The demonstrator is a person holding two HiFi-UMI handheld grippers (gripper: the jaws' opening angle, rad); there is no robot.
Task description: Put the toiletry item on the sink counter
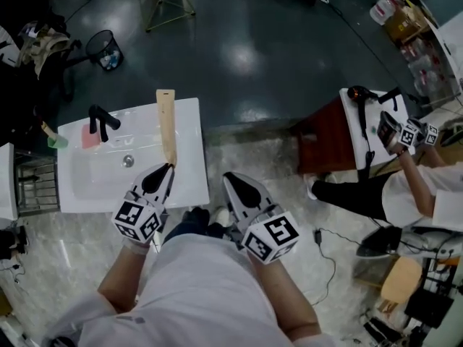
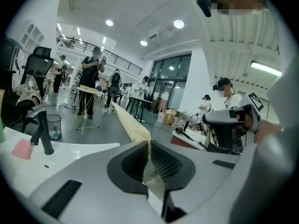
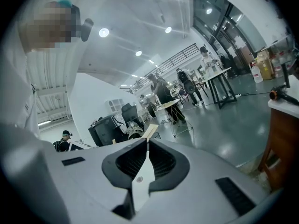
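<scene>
A long flat beige packet (image 1: pixel 167 125) sticks out from my left gripper (image 1: pixel 170 167), which is shut on its near end. The packet reaches over the right side of the white sink counter (image 1: pixel 189 147), clear of the basin. In the left gripper view the packet (image 2: pixel 131 125) runs up and left from the closed jaws of the left gripper (image 2: pixel 149 143). My right gripper (image 1: pixel 226 176) hangs beside the counter's right edge, over the floor. Its jaws are shut with nothing between them, as the right gripper (image 3: pixel 146 140) also shows in its own view.
On the counter stand a black faucet (image 1: pixel 101 119), a pink block (image 1: pixel 90 137) and a green item (image 1: pixel 56 141) at the left. A black bin (image 1: pixel 105 50) and a tripod (image 1: pixel 168 4) stand behind. At the right a seated person (image 1: pixel 391 190) works at a table with a hair dryer (image 1: pixel 362 92).
</scene>
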